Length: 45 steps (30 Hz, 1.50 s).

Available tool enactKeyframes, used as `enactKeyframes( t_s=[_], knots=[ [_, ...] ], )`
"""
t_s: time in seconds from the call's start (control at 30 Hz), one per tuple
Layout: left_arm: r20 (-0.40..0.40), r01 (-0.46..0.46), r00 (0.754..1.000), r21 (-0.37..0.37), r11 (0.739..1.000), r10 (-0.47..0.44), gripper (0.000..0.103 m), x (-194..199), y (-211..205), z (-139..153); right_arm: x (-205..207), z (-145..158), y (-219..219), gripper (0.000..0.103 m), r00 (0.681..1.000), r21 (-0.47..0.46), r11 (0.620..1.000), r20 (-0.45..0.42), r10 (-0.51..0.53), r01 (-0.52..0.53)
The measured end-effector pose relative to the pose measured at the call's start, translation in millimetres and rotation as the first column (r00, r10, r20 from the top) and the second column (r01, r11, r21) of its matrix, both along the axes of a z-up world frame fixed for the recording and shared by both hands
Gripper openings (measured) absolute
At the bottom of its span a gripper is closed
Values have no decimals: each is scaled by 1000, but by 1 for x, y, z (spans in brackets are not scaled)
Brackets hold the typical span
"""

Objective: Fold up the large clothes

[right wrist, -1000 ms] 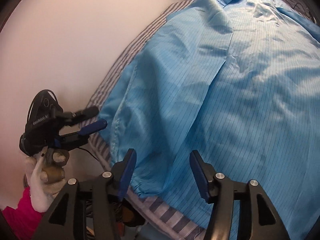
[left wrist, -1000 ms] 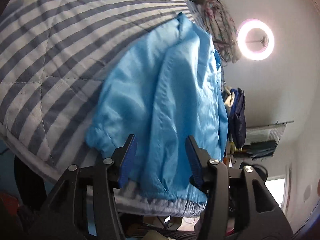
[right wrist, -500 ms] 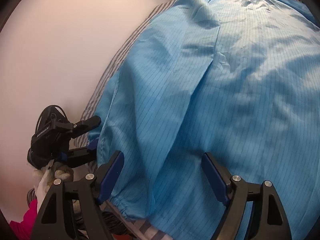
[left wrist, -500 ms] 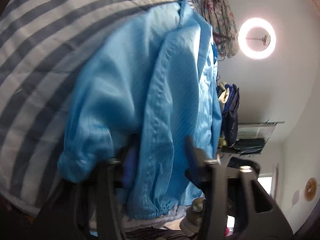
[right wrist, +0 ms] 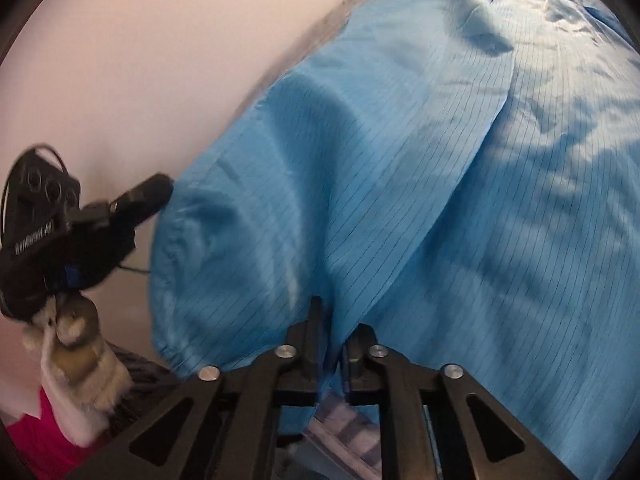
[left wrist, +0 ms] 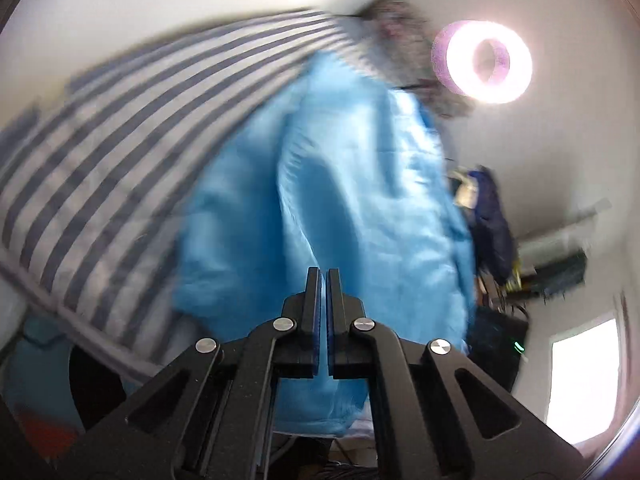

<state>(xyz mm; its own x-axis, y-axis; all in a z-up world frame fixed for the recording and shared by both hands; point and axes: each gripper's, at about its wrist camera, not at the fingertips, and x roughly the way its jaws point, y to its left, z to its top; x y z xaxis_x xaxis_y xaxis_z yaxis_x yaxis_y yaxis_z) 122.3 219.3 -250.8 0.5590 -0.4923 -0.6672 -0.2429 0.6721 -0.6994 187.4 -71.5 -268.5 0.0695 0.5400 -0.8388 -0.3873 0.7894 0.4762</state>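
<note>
Since the earlier frame both tongs have closed: left tongs [left wrist: 323, 276] together at the blue coat's [left wrist: 340, 208] hem, right tongs [right wrist: 334, 320] closing, pinching fabric at the bed's [left wrist: 100, 152] near edge. Fold lift likely next.

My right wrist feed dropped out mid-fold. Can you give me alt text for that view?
The right gripper is closing its fingers on a pinch of the blue garment near its hem, and the fabric fills most of the view. At left, the left gripper, held in a white-gloved hand, meets the garment's edge.
</note>
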Motion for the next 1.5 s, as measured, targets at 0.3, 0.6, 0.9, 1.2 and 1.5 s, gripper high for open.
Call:
enactKeyframes(
  t_s=[0.3, 0.6, 0.9, 1.2, 1.5],
  knots=[
    [-31, 1, 1000, -147, 989, -5, 0, -9, 24, -23, 23, -4, -28, 33, 995, 94, 992, -57, -82, 88],
    [-97, -17, 995, -159, 987, 1, 56, 6, 16, -36, 15, -9, -30, 32, 995, 96, 992, -63, -73, 78],
    [-121, 30, 992, -126, 992, -46, 3, 30, 1, -52, 20, -12, -32, 29, 993, 110, 988, -69, -97, 104],
    [-64, -57, 996, -13, 998, 56, 0, 17, 31, -32, 13, -8, 6, 2, 998, 136, 990, -62, -34, 42],
    [-90, -122, 988, 41, 992, 126, 0, 10, 69, -36, 4, -12, 50, 0, 999, 102, 995, -42, 27, -22]
  ],
)
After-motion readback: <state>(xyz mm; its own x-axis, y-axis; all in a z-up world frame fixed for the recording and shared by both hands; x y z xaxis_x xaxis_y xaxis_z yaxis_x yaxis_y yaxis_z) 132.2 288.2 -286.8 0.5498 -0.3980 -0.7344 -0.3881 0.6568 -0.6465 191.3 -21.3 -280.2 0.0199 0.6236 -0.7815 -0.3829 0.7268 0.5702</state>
